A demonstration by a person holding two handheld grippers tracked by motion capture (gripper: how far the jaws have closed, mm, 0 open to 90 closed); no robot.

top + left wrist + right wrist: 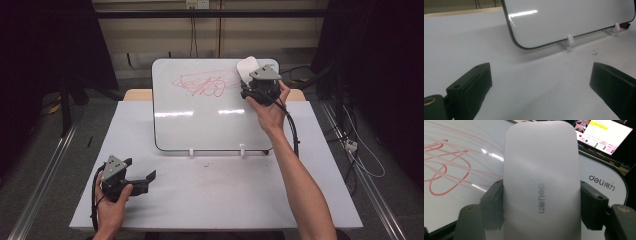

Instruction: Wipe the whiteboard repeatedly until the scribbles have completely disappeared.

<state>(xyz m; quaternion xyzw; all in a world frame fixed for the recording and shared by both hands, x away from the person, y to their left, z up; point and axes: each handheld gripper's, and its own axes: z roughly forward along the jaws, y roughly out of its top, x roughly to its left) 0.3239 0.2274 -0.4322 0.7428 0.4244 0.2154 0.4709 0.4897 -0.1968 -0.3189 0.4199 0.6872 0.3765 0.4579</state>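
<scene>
A whiteboard (200, 115) stands tilted on the table, with red scribbles (205, 84) near its top. My right gripper (252, 80) is shut on a white eraser (246, 69) and holds it at the board's top right corner, just right of the scribbles. In the right gripper view the eraser (541, 182) sits between both black jaws, and the red scribbles (446, 170) lie to its left on the whiteboard (454, 202). My left gripper (142, 170) rests open on the table at the front left. Nothing lies between its jaws, and the whiteboard (574, 20) stands ahead of my left gripper (541, 82).
The white table (215, 195) has bare room in front of the board. Two white clips (242, 151) prop the board's lower edge. Cables trail on the floor at the right (360, 150). A lit screen (604, 135) stands behind the board.
</scene>
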